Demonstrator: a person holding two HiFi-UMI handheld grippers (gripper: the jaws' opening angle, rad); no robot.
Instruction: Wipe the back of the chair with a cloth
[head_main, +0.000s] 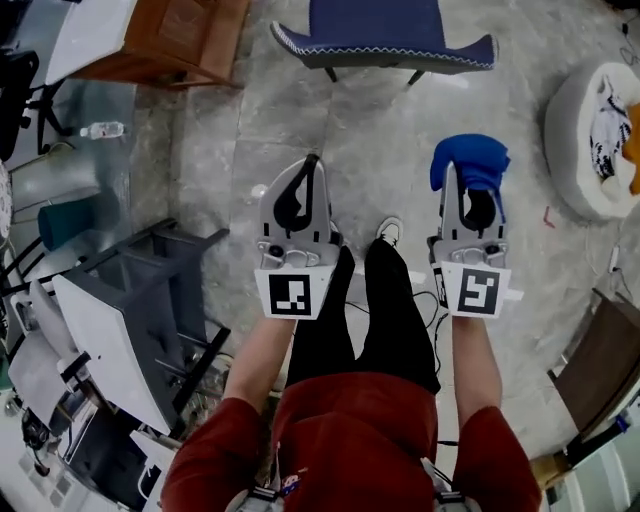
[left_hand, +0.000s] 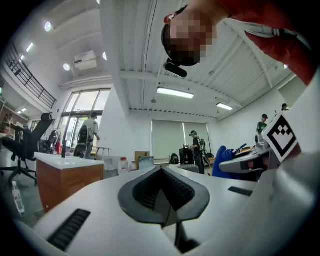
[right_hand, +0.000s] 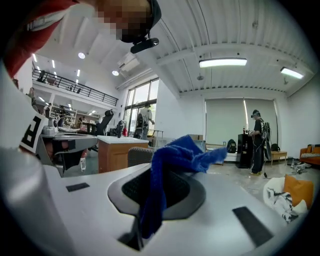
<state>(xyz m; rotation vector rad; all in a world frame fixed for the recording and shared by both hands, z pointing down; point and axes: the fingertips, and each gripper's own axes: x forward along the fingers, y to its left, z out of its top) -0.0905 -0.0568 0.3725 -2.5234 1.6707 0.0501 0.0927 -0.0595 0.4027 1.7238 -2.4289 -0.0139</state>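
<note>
Grey floor (head_main: 400, 130), cloth (head_main: 470, 158) in right gripper (head_main: 471, 192) (clamped)

Big open-plan office or lab hall; high white ceiling (right_hand: 240, 30) with strip lights (right_hand: 222, 62), mezzanine railing (right_hand: 75, 86), tall windows (left_hand: 75, 105). Wooden counter (left_hand: 67, 177), office chair (left_hand: 22, 147), polished stone floor (head_main: 380, 150); people (right_hand: 257, 142) standing about.

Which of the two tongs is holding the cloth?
The right tongs, shut on the blue cloth bunched at their tips. The left tongs are shut with nothing between them.
</note>
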